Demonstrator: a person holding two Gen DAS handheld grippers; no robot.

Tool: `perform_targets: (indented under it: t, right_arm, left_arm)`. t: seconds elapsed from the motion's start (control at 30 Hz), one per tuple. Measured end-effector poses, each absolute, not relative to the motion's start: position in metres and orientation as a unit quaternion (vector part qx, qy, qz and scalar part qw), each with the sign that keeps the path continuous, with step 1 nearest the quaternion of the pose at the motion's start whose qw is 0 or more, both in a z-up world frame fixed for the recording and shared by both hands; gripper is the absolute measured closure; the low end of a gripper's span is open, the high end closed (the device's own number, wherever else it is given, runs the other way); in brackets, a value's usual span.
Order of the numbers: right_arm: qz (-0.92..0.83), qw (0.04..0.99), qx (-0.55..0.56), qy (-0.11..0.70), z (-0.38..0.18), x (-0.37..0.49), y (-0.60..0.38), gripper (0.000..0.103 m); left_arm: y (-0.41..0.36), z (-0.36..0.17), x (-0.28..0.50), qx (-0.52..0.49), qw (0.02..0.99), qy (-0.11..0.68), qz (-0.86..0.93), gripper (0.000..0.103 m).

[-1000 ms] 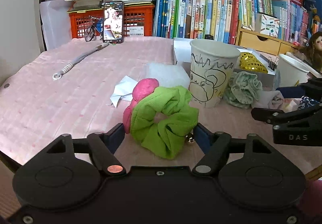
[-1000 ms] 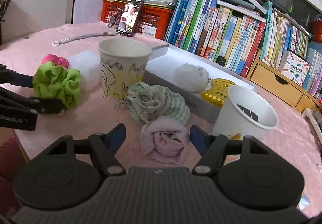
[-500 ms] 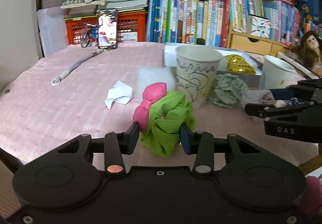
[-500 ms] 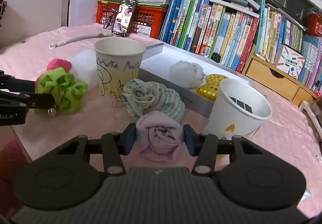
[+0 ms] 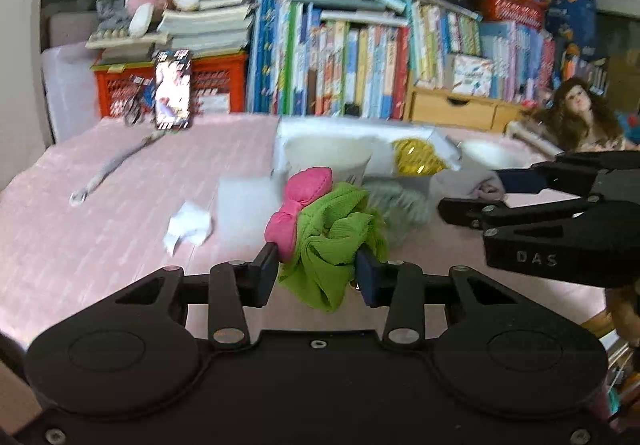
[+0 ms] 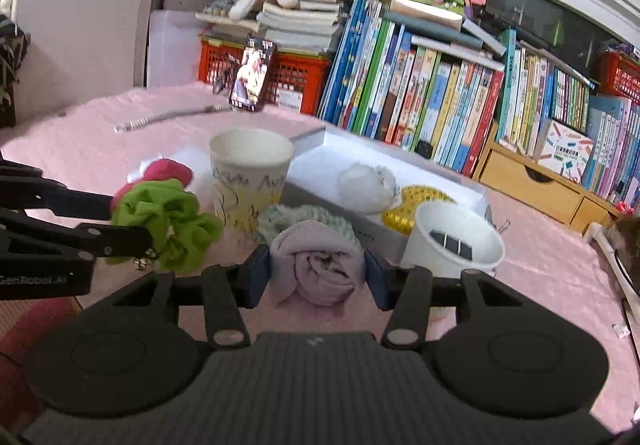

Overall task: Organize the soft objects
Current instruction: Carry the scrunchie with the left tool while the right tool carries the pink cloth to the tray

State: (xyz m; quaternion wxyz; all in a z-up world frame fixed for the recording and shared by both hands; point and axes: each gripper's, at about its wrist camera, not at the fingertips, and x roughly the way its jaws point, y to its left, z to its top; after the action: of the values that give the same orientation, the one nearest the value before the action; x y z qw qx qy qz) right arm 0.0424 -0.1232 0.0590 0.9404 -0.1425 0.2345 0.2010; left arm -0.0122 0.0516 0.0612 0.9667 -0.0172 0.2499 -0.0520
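Nearest, the left tool (image 5: 316,271) is clenched on a crinkled green scrunchie (image 5: 336,233) with a pink padded bow (image 5: 300,205); the right tool (image 6: 316,273) grips a rolled lilac cloth (image 6: 316,261). Beyond stand two paper cups (image 6: 250,177), a mint ruffled scrunchie (image 6: 308,215), then a shallow white box (image 6: 420,175) on the pink quilted bench (image 6: 100,149).

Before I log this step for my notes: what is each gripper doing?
Left gripper: closed on the green scrunchie.
Right gripper: closed on the rolled lilac cloth.
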Motion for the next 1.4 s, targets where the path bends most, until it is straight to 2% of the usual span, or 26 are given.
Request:
perform_targets:
  t: [0.37,0.63,1.0,1.4]
  right_arm:
    - [0.186,0.955,-0.111,0.202,0.099,0.061,-0.138,0.048]
    - [0.168,0.958,-0.081,0.219,0.114,0.095,-0.154,0.048]
    - [0.138,0.956,-0.082,0.247,0.124,0.154,-0.165,0.048]
    - [0.108,0.935,-0.029,0.336,0.118,0.234,-0.187,0.048]
  left_arm:
    - [0.037,0.119,0.024,-0.006,0.975,0.205,-0.087,0.064]
    - [0.025,0.146,0.080,-0.004,0.974,0.206,-0.095,0.065]
    - [0.011,0.153,0.182,-0.002,0.952,0.288,-0.102,0.065]
    - [0.010,0.133,0.292,-0.040,0.915,0.392,-0.083,0.065]
